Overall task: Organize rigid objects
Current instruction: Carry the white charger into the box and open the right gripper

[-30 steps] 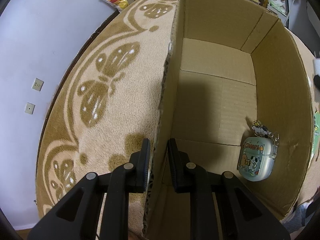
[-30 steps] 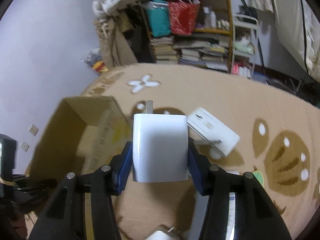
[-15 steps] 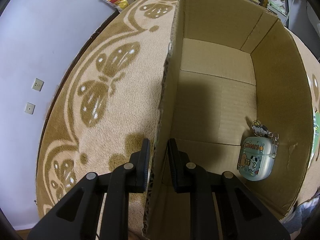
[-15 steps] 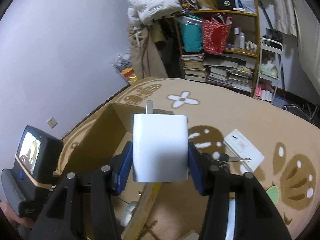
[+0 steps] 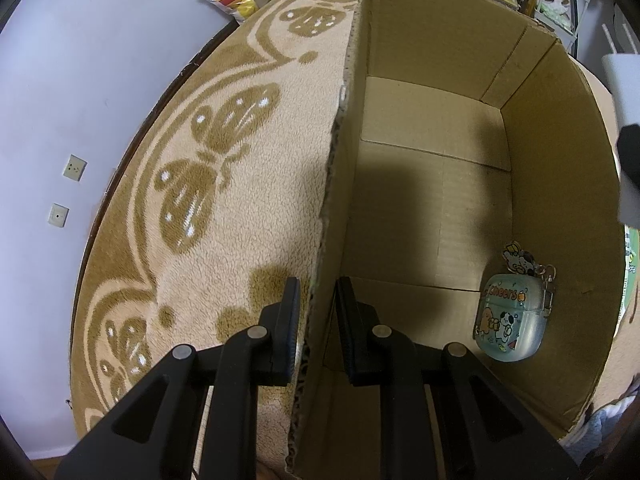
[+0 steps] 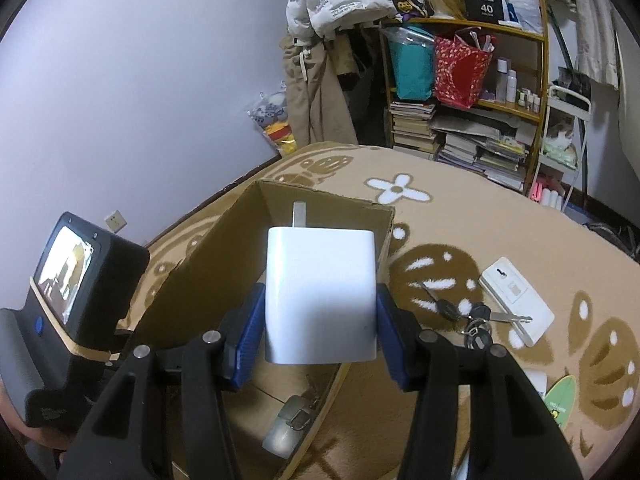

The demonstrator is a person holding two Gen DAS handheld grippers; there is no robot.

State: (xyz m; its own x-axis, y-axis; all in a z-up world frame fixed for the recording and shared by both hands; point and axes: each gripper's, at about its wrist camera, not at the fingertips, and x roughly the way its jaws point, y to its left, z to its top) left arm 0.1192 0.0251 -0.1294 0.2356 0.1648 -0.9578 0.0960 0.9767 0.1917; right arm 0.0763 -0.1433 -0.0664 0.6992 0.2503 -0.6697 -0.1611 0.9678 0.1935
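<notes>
White charger block [image 6: 320,296] was clamped between the blue pads of the right tool [image 6: 320,316], a metal prong [image 6: 299,214] projecting from its far end, and was held in the air above the open cardboard box [image 6: 208,264]. The same block was seen at the right edge of the left wrist view, above the box's right wall. Inside the box, a pale blue earbud case [image 5: 510,322] printed with cartoon dogs and the word "Cheers" was lying on the floor panel against the right wall, a charm and clip attached at its top. The left tool [image 5: 316,300] was closed on the box's left wall [image 5: 334,184], one finger outside and one inside. The box was resting on a beige rug [image 5: 240,216] with brown butterfly patterns. On the rug to the right of the box, a bunch of keys [image 6: 472,316] was lying touching a flat white device [image 6: 516,298]. A cluttered bookshelf [image 6: 472,92] was standing against the far wall.
</notes>
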